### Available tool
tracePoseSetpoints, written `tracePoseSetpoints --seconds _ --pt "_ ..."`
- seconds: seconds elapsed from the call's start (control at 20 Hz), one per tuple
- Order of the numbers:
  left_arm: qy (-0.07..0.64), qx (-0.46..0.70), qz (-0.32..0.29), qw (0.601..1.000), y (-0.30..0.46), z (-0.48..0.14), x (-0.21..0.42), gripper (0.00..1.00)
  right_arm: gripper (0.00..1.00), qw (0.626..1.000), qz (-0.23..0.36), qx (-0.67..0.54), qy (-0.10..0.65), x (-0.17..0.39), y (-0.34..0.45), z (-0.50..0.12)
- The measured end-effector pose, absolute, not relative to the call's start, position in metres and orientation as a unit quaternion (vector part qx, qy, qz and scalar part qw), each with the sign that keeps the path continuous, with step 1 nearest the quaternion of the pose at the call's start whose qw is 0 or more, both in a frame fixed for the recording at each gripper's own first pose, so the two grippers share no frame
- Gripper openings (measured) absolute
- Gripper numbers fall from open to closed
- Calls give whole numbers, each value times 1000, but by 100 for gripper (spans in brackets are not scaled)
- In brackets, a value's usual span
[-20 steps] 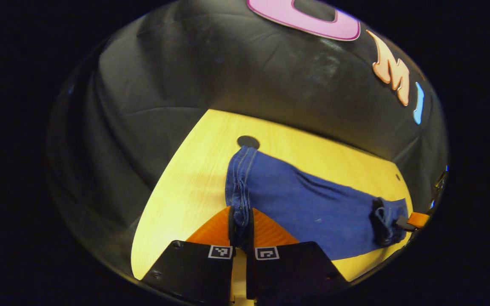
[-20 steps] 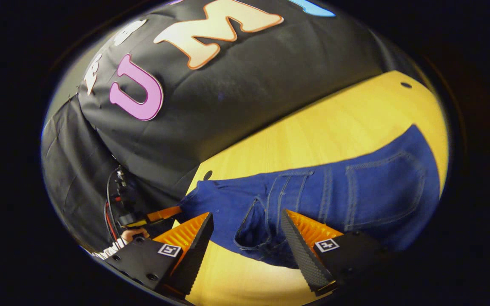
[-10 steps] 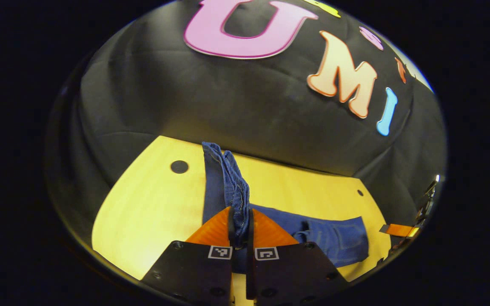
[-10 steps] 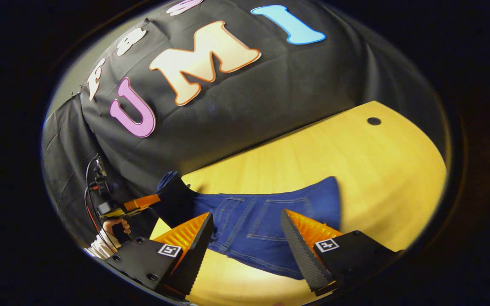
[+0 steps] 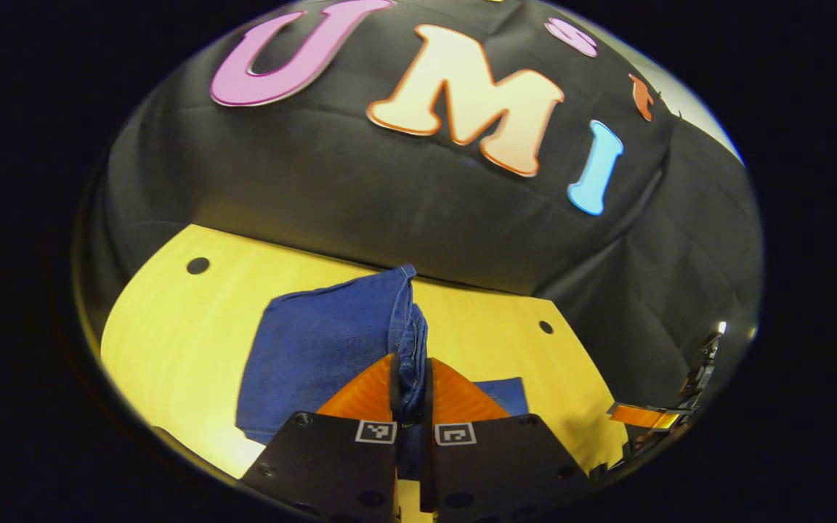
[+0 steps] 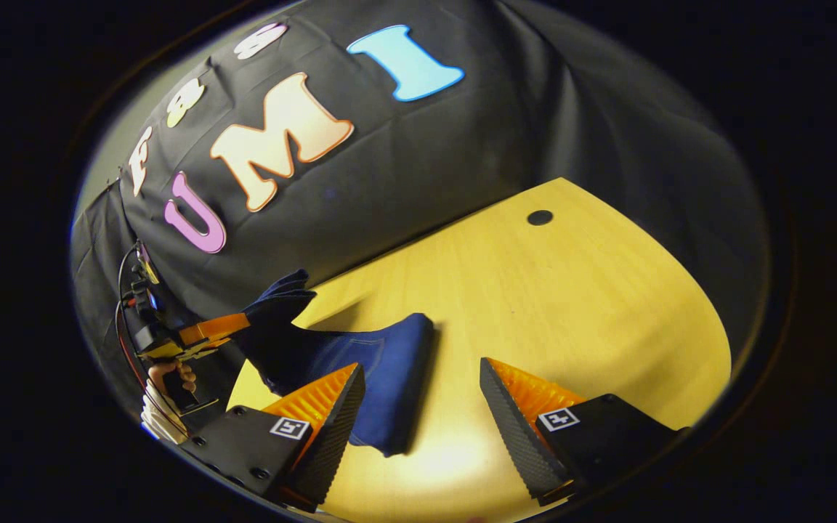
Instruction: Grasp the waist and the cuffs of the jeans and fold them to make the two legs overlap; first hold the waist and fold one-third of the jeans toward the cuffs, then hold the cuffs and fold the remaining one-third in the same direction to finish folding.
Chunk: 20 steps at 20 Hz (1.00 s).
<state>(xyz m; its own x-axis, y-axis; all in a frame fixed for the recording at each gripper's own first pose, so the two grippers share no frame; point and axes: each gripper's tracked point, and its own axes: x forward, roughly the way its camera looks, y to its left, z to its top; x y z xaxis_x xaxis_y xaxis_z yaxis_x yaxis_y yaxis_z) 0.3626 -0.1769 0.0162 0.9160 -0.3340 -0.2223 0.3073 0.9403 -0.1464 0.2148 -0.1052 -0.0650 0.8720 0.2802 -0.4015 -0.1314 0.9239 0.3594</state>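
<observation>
My left tool point(image 5: 411, 396) clamped the jeans point(image 5: 324, 349) hem at frame centre, carrying it over the table point(image 6: 571, 290); my right tool point(image 6: 422, 407) hung open, empty. The final fold looked unfinished.

The jeans point(image 5: 324, 349) were a deep solid blue with slightly lighter stitching along the seam, sitting low in the middle of the left gripper view. The table point(image 6: 571, 290) was a warm yellow wood grain with a small dark round hole point(image 6: 539, 217) toward the upper right of the right gripper view.
</observation>
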Motion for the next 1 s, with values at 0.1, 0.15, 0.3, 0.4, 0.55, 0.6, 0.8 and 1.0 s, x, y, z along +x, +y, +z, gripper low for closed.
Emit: tracePoseSetpoints --seconds 0.1,0.15,0.3,0.4,0.55,0.6,0.8,1.0 --pt "135 -36 -185 973 -217 4 346 5 98 954 102 169 226 212 -125 -66" --pt "143 -27 -193 970 -237 -6 343 5 98 954 99 170 224 211 -132 -65" --pt "179 27 -199 963 -273 -49 325 5 98 957 89 170 218 209 -149 -65" --pt "197 71 -191 959 -283 -86 319 5 98 957 87 175 217 207 -155 -66" --pt "213 110 -164 957 -275 -136 318 5 98 955 83 179 220 204 -159 -70" --pt "215 111 -154 958 -272 -146 316 5 98 956 82 178 218 201 -161 -69" --pt "233 58 -185 953 -281 -166 280 42 98 954 88 174 228 189 -156 -74" --pt "210 58 -153 964 -246 -147 255 94 98 955 94 160 229 177 -149 -78"
